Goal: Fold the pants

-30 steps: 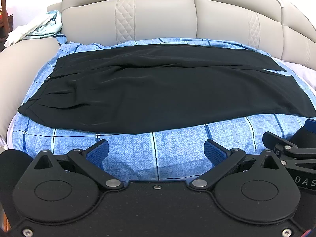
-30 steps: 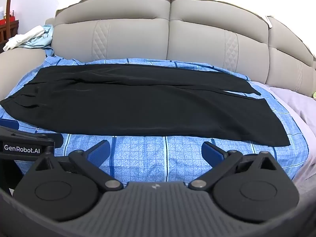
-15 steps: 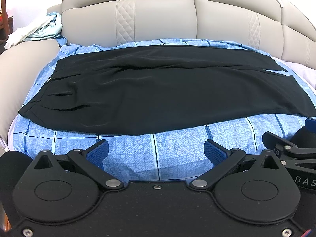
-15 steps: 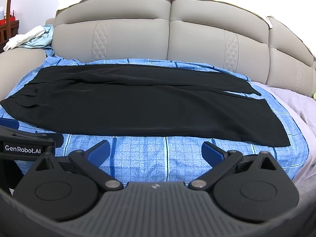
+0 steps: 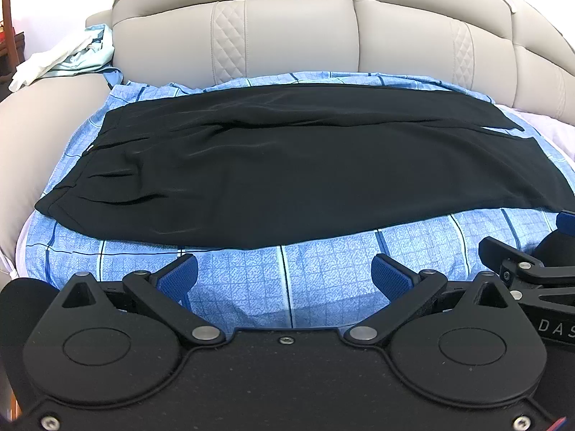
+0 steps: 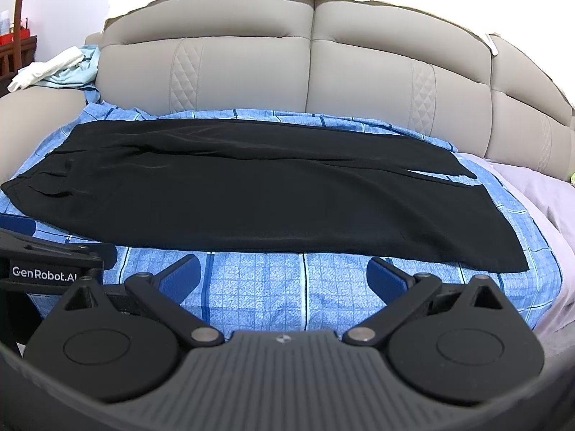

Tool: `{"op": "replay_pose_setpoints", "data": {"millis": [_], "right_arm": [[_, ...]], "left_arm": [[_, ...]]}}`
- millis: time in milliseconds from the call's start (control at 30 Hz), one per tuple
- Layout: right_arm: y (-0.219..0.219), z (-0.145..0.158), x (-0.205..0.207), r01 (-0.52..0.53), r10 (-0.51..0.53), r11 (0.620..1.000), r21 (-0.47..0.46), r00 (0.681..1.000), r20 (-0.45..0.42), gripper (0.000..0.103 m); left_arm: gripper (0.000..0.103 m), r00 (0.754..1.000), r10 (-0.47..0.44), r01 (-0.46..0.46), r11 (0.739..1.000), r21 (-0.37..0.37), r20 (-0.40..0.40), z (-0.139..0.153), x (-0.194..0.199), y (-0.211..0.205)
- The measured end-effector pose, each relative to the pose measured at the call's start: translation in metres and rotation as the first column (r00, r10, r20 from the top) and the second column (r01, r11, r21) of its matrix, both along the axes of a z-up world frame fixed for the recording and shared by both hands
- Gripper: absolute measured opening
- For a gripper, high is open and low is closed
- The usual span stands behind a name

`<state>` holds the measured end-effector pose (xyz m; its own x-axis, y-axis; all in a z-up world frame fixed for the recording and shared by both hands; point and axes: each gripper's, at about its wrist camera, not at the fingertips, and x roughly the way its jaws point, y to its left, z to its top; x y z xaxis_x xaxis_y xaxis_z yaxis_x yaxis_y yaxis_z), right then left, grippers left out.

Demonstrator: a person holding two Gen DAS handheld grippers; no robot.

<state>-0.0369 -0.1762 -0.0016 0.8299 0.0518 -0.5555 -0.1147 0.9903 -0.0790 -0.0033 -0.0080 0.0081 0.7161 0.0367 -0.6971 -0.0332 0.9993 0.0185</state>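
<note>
Black pants [image 5: 294, 165] lie spread flat on a blue checked sheet [image 5: 323, 273], waistband at the left, leg hems at the right; one leg lies over the other. They also show in the right wrist view [image 6: 258, 194]. My left gripper [image 5: 284, 276] is open and empty, just short of the pants' near edge. My right gripper [image 6: 282, 276] is open and empty, also short of the near edge, toward the hem end. Each gripper shows at the edge of the other's view.
A grey padded headboard [image 5: 287, 36] stands behind the sheet. A pile of pale clothes [image 5: 64, 57] lies at the far left on a grey cushion [image 5: 43, 122]. A lilac sheet [image 6: 539, 194] shows at the right.
Both views have drifted slightly; the pants sit a little further right in the left wrist view. Both grippers stay open. The pants have not moved.
</note>
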Motion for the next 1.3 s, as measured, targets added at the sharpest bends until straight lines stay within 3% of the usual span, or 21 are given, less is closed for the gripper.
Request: {"op": "replay_pose_setpoints", "data": {"millis": [1167,1300], "right_arm": [[0.001,-0.005,0.001,-0.008,0.008,1.000,-0.003,1.000,-0.004,0.103],[-0.001,-0.017,0.015,-0.015,0.017,0.998,0.057,0.999,-0.029,0.103]], "left_arm": [[0.103,1.000,0.020,-0.020,1.000,-0.007,-0.007,-0.009,0.001,0.010],[0.103,0.999,0.052,-0.052,0.998,-0.032,-0.017,-0.016,0.009,0.021]]}}
